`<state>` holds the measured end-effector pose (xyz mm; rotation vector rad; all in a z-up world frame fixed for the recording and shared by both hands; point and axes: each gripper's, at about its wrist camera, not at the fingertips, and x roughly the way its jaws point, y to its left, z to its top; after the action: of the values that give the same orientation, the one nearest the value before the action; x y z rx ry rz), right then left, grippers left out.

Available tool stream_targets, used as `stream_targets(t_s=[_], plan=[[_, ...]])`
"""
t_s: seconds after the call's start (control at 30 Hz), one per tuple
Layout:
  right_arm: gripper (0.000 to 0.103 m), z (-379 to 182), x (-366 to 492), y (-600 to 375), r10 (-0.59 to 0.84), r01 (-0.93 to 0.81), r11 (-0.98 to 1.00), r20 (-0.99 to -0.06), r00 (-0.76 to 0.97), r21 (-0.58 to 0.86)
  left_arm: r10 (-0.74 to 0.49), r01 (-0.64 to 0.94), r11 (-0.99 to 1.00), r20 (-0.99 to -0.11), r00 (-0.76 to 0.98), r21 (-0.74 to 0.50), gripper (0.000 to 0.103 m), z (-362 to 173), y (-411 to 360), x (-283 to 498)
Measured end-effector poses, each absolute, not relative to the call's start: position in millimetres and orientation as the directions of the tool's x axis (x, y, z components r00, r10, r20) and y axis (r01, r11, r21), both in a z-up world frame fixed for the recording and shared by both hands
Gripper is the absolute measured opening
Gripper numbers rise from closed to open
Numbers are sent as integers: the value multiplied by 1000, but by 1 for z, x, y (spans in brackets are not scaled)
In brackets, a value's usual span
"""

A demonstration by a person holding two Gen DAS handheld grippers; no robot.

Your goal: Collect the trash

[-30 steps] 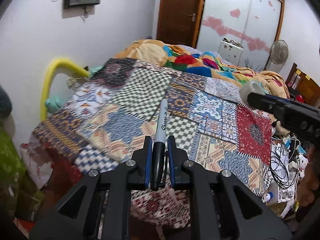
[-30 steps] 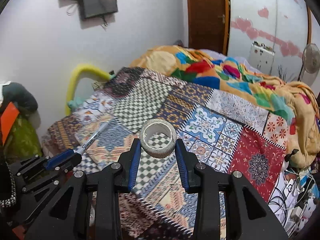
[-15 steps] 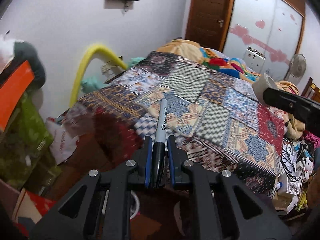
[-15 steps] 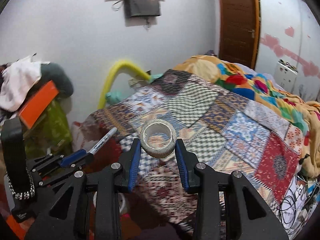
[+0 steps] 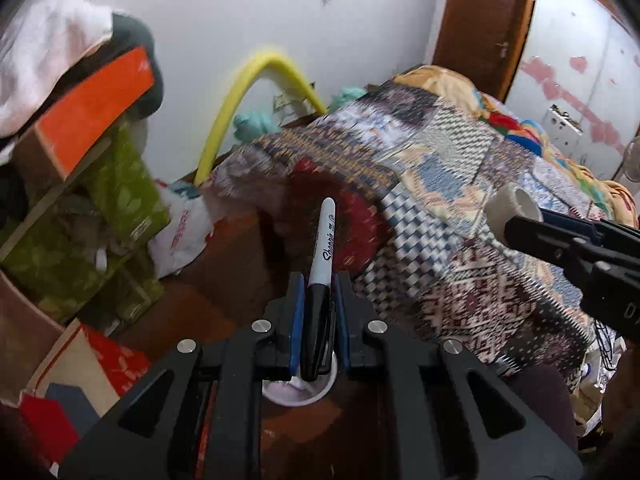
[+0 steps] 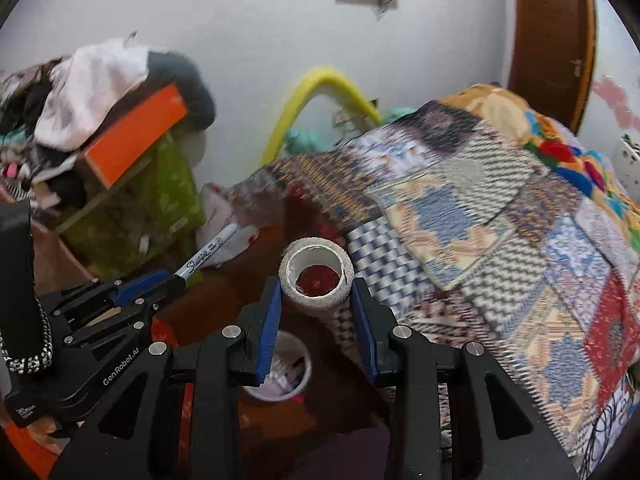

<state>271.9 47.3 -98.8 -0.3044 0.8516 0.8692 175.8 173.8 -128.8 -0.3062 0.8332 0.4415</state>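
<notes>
The left tool [image 5: 318, 320] is clamped on a black Sharpie marker [image 5: 322, 248], its 2 blue-padded fingers [image 5: 297, 320] pressed against the dark cap end while the white barrel sticks out forward and up. In the right wrist view the same marker [image 6: 208, 254] shows at the left, angled up toward the clutter. The right tool [image 6: 316, 304] is clamped on a grey tape roll [image 6: 317, 276], held with its open core facing the camera; from the left wrist view the roll [image 5: 512, 210] sits at the tip of that tool, over the edge of the bed.

Below both tools, on the reddish-brown floor, stands a small round white bin [image 6: 280, 372] with what looks like scraps inside, though blur makes the contents hard to read. In the left wrist view the bin [image 5: 298, 390] lies directly under the marker's cap end. The bed carries a patchwork quilt [image 6: 480, 240] hanging over its near edge. A bent yellow foam tube [image 5: 256, 92] leans against the white wall, and to the left are an orange box [image 5: 92, 112], a white cloth [image 6: 92, 88] heaped above it and a green leaf-patterned bag [image 5: 120, 192].
</notes>
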Motion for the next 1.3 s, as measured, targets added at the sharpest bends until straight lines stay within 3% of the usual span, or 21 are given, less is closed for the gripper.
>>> stream_targets(t_s=[0.33,0.63,0.73,0.83,1.0,1.07,1.3], plan=[[32,-168,263,107,465,-820,554,-871,159,146,205,-574,810,-862,464,-117,14,-198,211,165],[33,-211,270,146,403,-834,501,-915,-13,233,105,-625,761,-917,384,-175,14,-253,240,168],[38,-222,274,156,379,-826,494,-922,-76,272,82,-628,755,-924,374,-188,14,-263,244,172],[47,-225,278,157,377,-822,499,-923,-82,276,67,-617,763,-926,371,-192,14,-269,245,181],[48,-223,287,152,387,-818,507,-920,-66,272,86,-595,788,-929,361,-159,16,-277,241,198],[48,-218,289,147,388,-823,508,-920,-44,254,91,-589,797,-939,333,-131,27,-283,239,204],[48,-193,282,120,412,-831,527,-908,68,177,98,-575,808,-933,346,-128,28,-266,227,199]])
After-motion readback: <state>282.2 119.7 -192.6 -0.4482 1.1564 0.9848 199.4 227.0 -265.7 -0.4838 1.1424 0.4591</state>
